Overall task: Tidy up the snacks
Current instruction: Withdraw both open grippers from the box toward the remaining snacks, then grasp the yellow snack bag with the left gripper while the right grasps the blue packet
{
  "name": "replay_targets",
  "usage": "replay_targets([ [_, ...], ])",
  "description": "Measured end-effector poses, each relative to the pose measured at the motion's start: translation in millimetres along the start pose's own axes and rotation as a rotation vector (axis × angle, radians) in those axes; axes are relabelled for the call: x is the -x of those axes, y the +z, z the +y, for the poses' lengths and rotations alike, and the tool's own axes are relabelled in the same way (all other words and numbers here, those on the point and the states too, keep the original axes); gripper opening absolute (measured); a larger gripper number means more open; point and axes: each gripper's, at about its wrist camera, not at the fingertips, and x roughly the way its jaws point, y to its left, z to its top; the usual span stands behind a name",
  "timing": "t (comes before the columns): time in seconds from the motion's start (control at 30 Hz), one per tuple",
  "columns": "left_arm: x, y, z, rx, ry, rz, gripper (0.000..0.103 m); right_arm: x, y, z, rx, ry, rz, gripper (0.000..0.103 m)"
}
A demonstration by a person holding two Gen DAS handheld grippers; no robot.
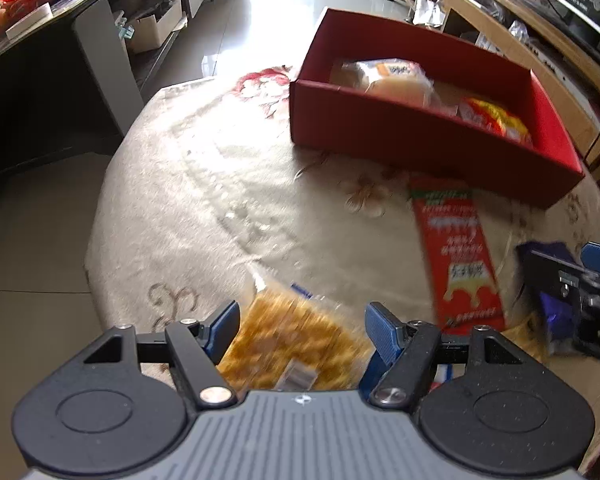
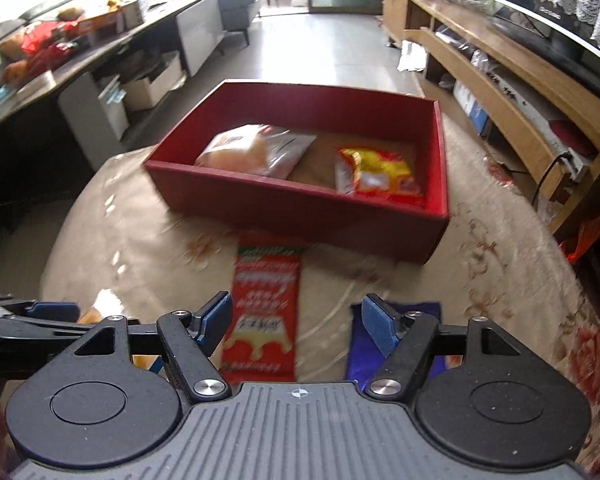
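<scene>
A red cardboard box (image 1: pixel 380 136) (image 2: pixel 284 204) stands on the cloth-covered table. It holds a bread packet (image 1: pixel 392 80) (image 2: pixel 252 148) and a yellow-red snack packet (image 1: pixel 492 118) (image 2: pixel 376 174). My left gripper (image 1: pixel 302 328) is open above a yellow snack packet (image 1: pixel 292 344) that lies between its blue fingers; the pads do not press it. A long red packet (image 1: pixel 456 256) (image 2: pixel 264 312) lies in front of the box, under my open right gripper (image 2: pixel 297 320). A purple packet (image 2: pixel 420 348) (image 1: pixel 552 316) lies below the right finger.
The table wears a cream floral cloth (image 1: pixel 204 184) (image 2: pixel 480 276) and its rounded edge drops to a tiled floor on the left. A dark counter with snacks (image 2: pixel 40 48) runs along the left, wooden shelving (image 2: pixel 520 92) along the right. Each gripper shows at the edge of the other's view.
</scene>
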Motion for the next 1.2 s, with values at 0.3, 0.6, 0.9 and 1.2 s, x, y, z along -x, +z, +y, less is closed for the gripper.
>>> replay_targets([
  [0.3, -10.8, -12.4, 11.6, -0.023, -0.024, 0.034, 0.078, 2.4, -31.6, 26.3, 0.045, 0.031, 0.059, 0.078],
  [0.6, -18.1, -23.1, 9.1, -0.083, -0.049, 0.064, 0.085, -6.1, -48.1, 37.0, 0.039, 0.040, 0.118, 0.079],
  [0.9, -9.3, -32.8, 34.9, 0.012, -0.086, 0.067, 0.071, -5.2, -63.9, 47.7, 0.016, 0.031, 0.161, 0.080],
  [1.2, -14.5, -32.9, 54.6, 0.089, -0.147, 0.097, 0.075, -22.8, -72.0, 64.0, -0.135, 0.044, 0.196, 0.080],
])
